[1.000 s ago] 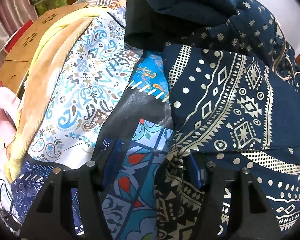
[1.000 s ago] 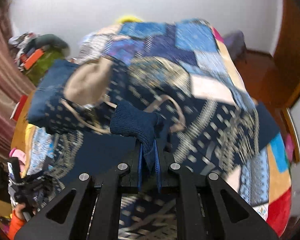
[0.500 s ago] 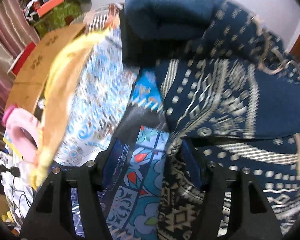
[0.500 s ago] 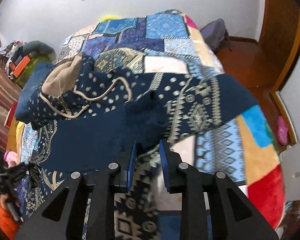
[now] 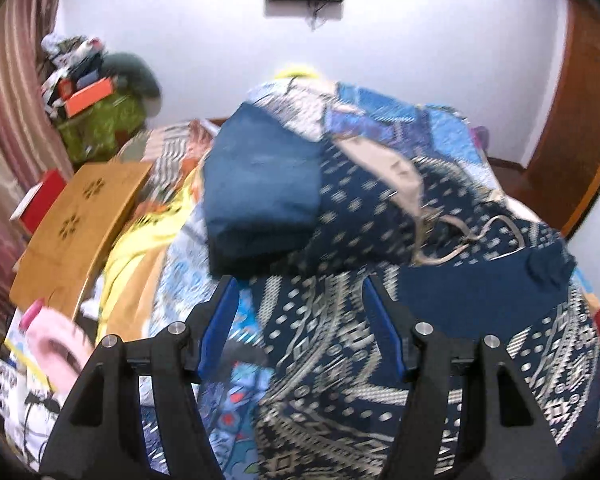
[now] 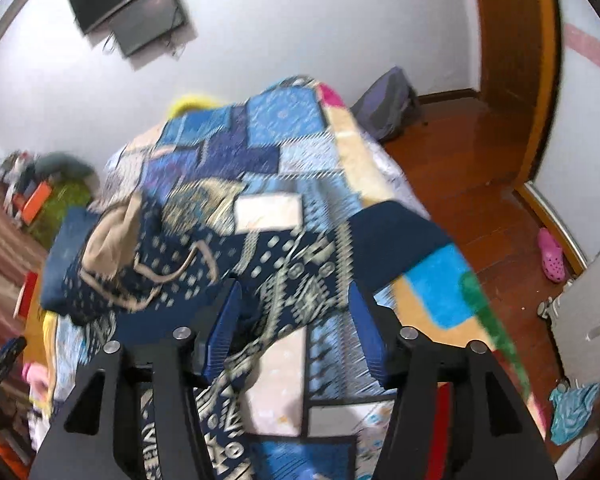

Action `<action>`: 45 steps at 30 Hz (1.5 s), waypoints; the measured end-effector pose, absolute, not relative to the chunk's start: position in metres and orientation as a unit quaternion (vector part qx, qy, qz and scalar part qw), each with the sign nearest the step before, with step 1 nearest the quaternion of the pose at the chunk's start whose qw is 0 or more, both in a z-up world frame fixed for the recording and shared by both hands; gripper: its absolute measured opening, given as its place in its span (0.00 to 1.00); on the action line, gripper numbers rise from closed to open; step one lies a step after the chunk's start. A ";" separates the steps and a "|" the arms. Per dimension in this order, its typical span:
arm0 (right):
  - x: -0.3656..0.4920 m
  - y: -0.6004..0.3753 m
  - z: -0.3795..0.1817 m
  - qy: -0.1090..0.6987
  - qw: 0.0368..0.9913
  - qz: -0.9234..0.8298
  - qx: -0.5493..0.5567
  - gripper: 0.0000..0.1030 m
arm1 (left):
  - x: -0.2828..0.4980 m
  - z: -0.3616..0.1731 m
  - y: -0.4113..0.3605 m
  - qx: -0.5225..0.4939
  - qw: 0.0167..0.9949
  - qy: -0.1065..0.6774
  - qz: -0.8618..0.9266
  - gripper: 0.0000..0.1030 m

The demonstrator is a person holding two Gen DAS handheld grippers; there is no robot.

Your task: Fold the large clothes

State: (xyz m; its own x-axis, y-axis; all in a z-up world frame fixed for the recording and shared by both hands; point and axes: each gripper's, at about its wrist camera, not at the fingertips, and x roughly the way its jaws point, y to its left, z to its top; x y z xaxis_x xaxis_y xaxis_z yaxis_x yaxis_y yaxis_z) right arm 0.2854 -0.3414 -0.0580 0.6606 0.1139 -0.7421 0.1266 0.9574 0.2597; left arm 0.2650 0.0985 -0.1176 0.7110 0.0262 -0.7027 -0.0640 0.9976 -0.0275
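Note:
A navy hoodie with beige tribal patterns (image 5: 440,320) lies spread on the patchwork bedspread (image 6: 276,152). Its beige-lined hood (image 5: 384,168) and drawstrings lie at the far end, and a sleeve with a knit cuff (image 5: 548,264) is folded across its body. It also shows in the right wrist view (image 6: 284,276). My left gripper (image 5: 300,316) is open and empty, lifted above the hoodie's left side. My right gripper (image 6: 296,320) is open and empty, lifted above the hoodie's right side.
A folded plain blue garment (image 5: 260,188) lies beside the hood. A yellow blanket (image 5: 140,240) and a wooden lap desk (image 5: 76,232) are left of the bed. A wooden floor (image 6: 480,168), a door frame and a pink clog (image 6: 552,260) are right.
My right gripper let go of the sleeve cuff and opened wide. Both grippers have lifted and tilted up away from the hoodie, so more of the room shows.

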 end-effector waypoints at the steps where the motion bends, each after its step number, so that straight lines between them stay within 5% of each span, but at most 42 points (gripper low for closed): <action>1: 0.287 -0.345 -0.058 0.411 0.899 -0.007 0.150 0.51 | 0.268 -0.116 0.093 -0.024 0.926 0.376 0.018 0.61; 8: 0.304 -0.380 -0.080 0.430 0.880 -0.025 0.203 0.61 | 0.286 -0.117 0.054 -0.028 0.928 0.370 -0.024 0.64; 28: 0.372 -0.455 -0.191 0.482 0.791 -0.072 0.369 0.59 | 0.337 -0.191 0.007 -0.043 0.885 0.460 -0.056 0.64; 31: 0.379 -0.459 -0.193 0.471 0.794 -0.091 0.373 0.46 | 0.337 -0.200 0.005 -0.040 0.880 0.469 -0.056 0.64; 34: 0.385 -0.462 -0.193 0.463 0.797 -0.112 0.370 0.11 | 0.337 -0.204 0.003 -0.046 0.876 0.476 -0.059 0.64; 45: 0.354 -0.406 -0.067 0.345 0.900 -0.078 0.253 0.04 | 0.321 -0.188 0.002 -0.042 0.885 0.459 -0.070 0.64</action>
State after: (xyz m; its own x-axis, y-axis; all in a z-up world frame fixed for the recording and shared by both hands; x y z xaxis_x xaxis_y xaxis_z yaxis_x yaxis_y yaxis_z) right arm 0.3535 -0.4060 -0.0673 0.7496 0.0346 -0.6610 0.3150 0.8596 0.4023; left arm 0.3207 0.0022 -0.1885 0.5692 -0.1627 -0.8059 0.0853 0.9866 -0.1389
